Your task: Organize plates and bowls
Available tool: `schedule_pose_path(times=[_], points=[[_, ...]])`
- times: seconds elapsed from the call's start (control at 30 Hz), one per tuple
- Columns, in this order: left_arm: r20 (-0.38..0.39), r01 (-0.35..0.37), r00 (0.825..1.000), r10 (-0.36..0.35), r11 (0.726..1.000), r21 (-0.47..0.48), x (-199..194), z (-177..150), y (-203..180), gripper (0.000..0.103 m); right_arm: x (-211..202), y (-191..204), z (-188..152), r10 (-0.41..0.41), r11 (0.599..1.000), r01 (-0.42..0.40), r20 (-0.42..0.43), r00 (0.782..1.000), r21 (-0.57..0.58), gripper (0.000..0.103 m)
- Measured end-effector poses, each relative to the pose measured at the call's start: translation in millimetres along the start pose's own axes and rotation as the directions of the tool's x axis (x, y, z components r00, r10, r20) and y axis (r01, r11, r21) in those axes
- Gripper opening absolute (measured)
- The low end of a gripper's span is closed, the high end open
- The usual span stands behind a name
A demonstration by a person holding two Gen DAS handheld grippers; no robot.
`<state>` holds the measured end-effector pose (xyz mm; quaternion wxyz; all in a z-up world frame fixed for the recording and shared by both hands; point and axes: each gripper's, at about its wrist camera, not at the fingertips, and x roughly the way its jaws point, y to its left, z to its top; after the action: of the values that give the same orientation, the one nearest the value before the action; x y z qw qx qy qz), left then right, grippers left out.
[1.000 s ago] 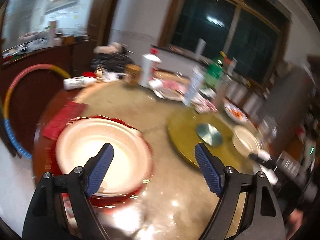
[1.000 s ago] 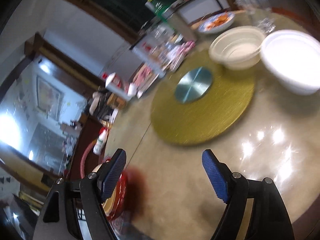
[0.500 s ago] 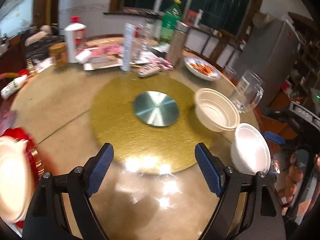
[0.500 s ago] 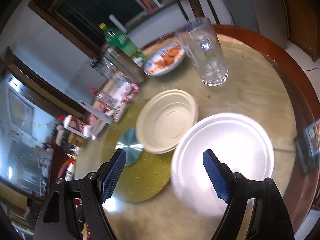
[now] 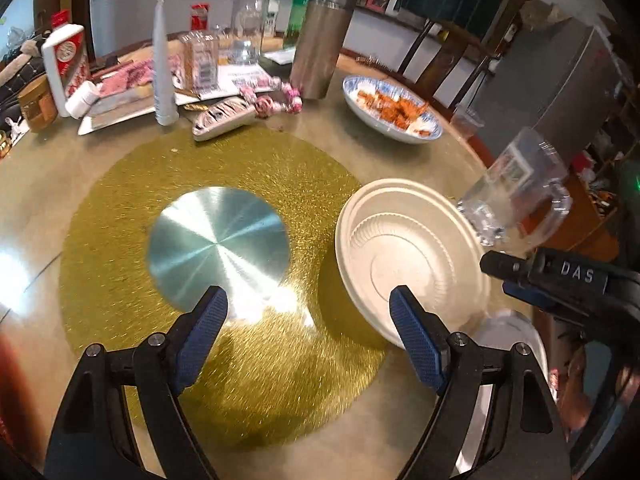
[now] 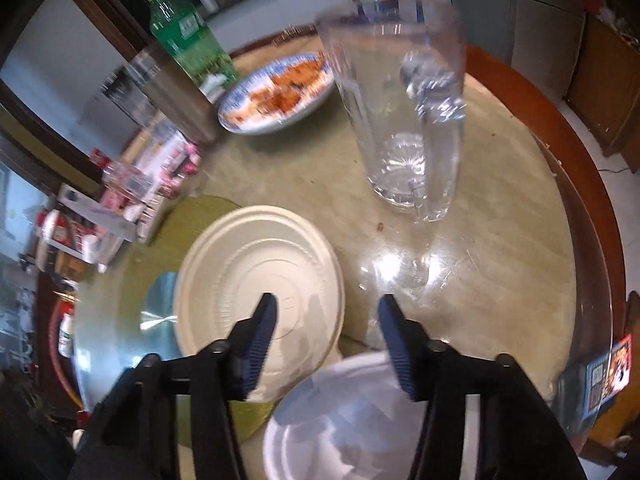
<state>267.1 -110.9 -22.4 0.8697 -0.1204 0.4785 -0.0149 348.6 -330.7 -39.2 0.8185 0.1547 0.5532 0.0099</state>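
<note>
Left wrist view: left gripper gapes wide and empty over the gold turntable; cream bowl sits at the turntable's right edge.

Right wrist view: right gripper has just been closing, half-open, straddling the cream bowl's near rim without pinching it; white bowl below; glass mug beyond.

I am looking at a home dining room. A big round table is taking up most of my view, with a gold turning disc in its middle. A plate of food, a green bottle and snacks are sitting at the far side, under dark windows.
</note>
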Motion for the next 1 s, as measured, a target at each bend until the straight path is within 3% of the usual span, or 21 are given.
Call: schedule_pose_path(times=[0.1, 0.17, 0.2, 0.23, 0.27, 0.3, 0.6, 1.0], points=[[-0.043, -0.011, 0.999, 0.011, 1.0, -0.01, 18.7, 3.2, -3.9, 0.084, 14.6, 2.3, 4.1, -0.013, 1.0, 0.013, -0.031, 0.999, 0.0, 0.042], [-0.036, -0.045, 0.998, 0.045, 0.999, 0.014, 24.9, 3.2, -7.2, 0.078, 21.3, 6.7, 2.6, -0.031, 0.999, 0.031, -0.046, 0.998, -0.018, 0.027], [-0.035, -0.063, 0.997, 0.064, 0.998, 0.031, 27.1, 2.7, -8.5, 0.067, 23.6, 8.5, 1.4, -0.046, 0.999, 0.045, -0.051, 0.998, -0.027, 0.019], [-0.037, -0.041, 0.998, 0.042, 0.998, 0.05, 28.5, 2.2, -9.5, 0.042, 25.4, 10.4, -0.4, -0.046, 0.998, 0.044, -0.056, 0.997, -0.035, 0.012], [-0.049, -0.001, 0.999, 0.004, 0.998, 0.065, 27.7, 1.8, -10.8, 0.021, 24.6, 11.8, -3.3, -0.033, 0.999, 0.031, -0.059, 0.998, -0.039, 0.01], [-0.059, 0.005, 0.998, 0.0, 0.996, 0.086, 24.1, 0.0, -13.6, 0.016, 23.0, 14.7, -6.5, -0.018, 0.999, 0.015, -0.064, 0.998, -0.046, 0.01], [-0.012, -0.051, 0.999, 0.053, 0.994, 0.101, -17.3, -19.8, 11.7, 0.016, -14.2, 46.3, -53.0, 0.032, 0.994, -0.032, -0.004, 0.999, -0.102, 0.01], [0.017, -0.071, 0.997, 0.069, 0.984, 0.164, -77.0, -80.2, 42.7, 0.016, -61.6, 63.4, -155.1, 0.062, 0.989, -0.055, 0.048, 0.997, -0.136, 0.011]])
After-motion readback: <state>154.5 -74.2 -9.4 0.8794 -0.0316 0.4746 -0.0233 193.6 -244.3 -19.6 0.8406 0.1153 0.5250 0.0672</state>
